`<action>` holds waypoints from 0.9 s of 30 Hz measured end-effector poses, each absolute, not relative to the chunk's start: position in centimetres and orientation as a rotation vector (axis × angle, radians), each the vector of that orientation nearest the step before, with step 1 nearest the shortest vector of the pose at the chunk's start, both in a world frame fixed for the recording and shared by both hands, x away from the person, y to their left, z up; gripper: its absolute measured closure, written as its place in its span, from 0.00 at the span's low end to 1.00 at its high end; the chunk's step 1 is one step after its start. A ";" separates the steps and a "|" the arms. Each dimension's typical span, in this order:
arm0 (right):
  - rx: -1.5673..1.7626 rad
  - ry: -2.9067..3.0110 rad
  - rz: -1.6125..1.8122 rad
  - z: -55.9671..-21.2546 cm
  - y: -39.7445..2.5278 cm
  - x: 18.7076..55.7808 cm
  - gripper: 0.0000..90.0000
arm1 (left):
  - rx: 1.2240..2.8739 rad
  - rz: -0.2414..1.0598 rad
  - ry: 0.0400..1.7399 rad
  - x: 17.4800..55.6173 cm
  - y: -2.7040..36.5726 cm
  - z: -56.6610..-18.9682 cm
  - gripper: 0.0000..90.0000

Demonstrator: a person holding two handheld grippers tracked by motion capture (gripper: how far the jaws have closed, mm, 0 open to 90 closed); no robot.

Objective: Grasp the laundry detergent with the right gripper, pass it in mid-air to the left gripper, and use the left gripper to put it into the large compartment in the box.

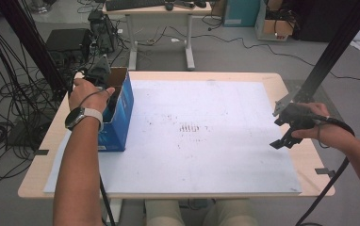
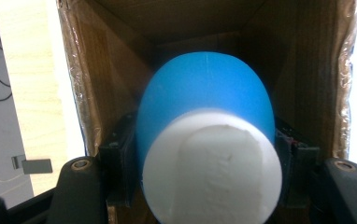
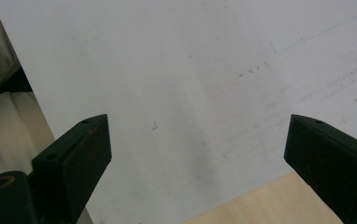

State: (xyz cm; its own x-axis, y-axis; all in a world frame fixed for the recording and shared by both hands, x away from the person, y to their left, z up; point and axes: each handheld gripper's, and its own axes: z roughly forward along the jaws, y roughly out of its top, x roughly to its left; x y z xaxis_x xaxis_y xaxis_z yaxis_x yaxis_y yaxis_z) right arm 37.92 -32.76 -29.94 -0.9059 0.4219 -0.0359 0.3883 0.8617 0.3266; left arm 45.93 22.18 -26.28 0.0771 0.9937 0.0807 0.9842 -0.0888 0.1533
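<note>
The left gripper (image 2: 204,186) is held over the mouth of the blue cardboard box (image 1: 121,113), which stands at the left edge of the desk (image 1: 272,80), and it is pinched on a blue object with a white end (image 2: 204,135). In the left gripper view the object is seen clamped between the two black jaws, its white flat end turned toward the camera and its rounded blue end pointed away, into the brown inside of the box. Its long axis is thus aligned with the gripper's own line and with the depth of the box. The blue end is seen already between the box walls, apart from them on both sides; whether it touches the bottom cannot be told.

The coming move is judged to turn on this alignment: the object can be carried along its axis, deeper in or straight out, without being caught on the walls.

The right gripper (image 1: 289,127) is held at the right edge of the desk, well apart from the box. In the right gripper view it (image 3: 200,154) is seen spread wide with nothing between its jaws, above the white sheet (image 3: 190,70). The left hand (image 1: 87,96) is plainly the nearer one.
</note>
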 end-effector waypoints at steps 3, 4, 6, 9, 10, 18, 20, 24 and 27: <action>0.638 2.928 0.482 -30.0 -32.7 37.9 0.08 | 2.260 0.251 2.086 45.9 22.1 -26.3 0.41; 0.639 2.929 0.483 -30.0 -32.7 37.9 0.08 | 2.257 0.252 2.089 45.9 22.1 -26.3 0.41; 0.640 2.930 0.483 -30.0 -32.7 37.9 0.08 | 2.253 0.255 2.090 45.9 22.0 -26.3 0.41; 0.632 2.931 0.486 -30.0 -32.7 38.0 0.08 | 2.256 0.253 2.090 45.9 22.0 -26.3 0.41; 0.630 2.931 0.487 -30.1 -32.7 38.0 0.08 | 2.260 0.253 2.090 45.9 22.1 -26.3 0.41; 0.630 2.931 0.488 -30.1 -32.7 37.9 0.08 | 2.255 0.253 2.089 45.9 22.1 -26.3 0.41; 0.631 2.929 0.489 -30.0 -32.7 37.9 0.08 | 2.255 0.253 2.090 45.9 22.1 -26.3 0.41; 0.635 2.927 0.492 -30.0 -32.7 37.9 0.08 | 2.252 0.256 2.091 45.8 22.1 -26.3 0.41; 0.631 2.926 0.489 -29.9 -32.7 37.9 0.08 | 2.252 0.258 2.087 45.8 22.1 -26.3 0.41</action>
